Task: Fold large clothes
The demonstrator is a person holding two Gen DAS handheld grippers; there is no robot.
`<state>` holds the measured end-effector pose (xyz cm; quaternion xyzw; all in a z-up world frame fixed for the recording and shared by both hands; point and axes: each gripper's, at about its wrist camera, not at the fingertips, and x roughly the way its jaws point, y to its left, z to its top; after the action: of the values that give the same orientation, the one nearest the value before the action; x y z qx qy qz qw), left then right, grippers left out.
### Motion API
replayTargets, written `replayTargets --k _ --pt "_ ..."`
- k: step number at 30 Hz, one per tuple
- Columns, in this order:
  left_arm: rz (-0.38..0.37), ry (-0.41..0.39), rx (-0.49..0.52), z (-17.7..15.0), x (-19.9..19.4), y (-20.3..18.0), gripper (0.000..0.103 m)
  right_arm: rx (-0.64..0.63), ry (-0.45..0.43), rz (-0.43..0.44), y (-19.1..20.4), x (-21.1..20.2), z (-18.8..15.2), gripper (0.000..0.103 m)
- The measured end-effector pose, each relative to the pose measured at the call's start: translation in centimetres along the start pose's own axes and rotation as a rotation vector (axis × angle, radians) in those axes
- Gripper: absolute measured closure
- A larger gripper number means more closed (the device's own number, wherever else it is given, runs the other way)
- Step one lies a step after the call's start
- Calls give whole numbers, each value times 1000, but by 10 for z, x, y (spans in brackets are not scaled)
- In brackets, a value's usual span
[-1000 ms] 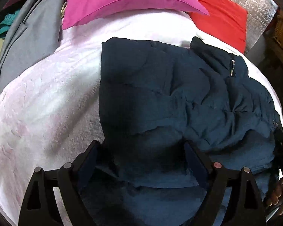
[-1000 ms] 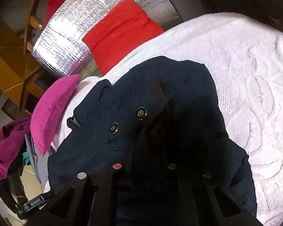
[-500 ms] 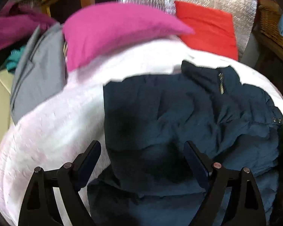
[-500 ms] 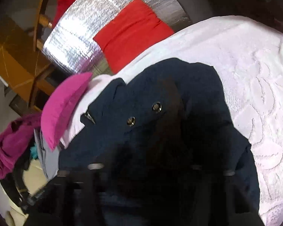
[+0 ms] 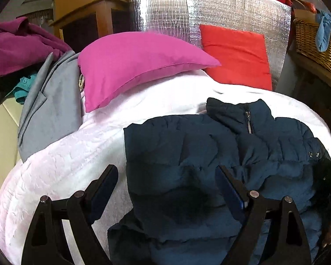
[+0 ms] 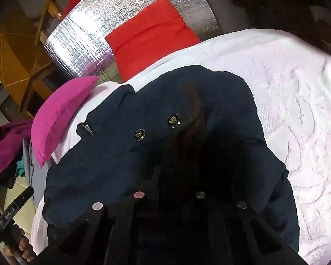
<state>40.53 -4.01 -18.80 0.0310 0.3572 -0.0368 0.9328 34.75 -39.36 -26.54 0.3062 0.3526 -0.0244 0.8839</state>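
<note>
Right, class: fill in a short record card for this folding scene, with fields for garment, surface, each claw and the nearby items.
garment: navy padded jacket, partly folded, zip collar towards the pillows
surface: white textured bedspread
left claw: wide open above the jacket, gripping nothing
right claw: shut, down on the jacket's dark fabric; whether it pinches cloth is too dark to tell
pillows: pink pillow on the bedspread, red cushion against the silver foil panel
other clothes: grey garment beside the pink pillow
</note>
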Motion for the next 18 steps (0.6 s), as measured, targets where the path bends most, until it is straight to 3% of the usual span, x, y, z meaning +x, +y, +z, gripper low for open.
replayTargets --k 8,14,17,18 --pt "-1 -16 6 0 -3 0 14 -9 -13 1 -4 1 -5 89" --pt "-1 -12 -5 1 -4 5 14 -11 32 -2 -2 -9 -3 85" --pt "-1 18 -13 1 2 9 14 32 61 38 -8 -18 4 74" --pt "1 41 -18 0 5 10 14 54 51 54 -11 -24 8 66"
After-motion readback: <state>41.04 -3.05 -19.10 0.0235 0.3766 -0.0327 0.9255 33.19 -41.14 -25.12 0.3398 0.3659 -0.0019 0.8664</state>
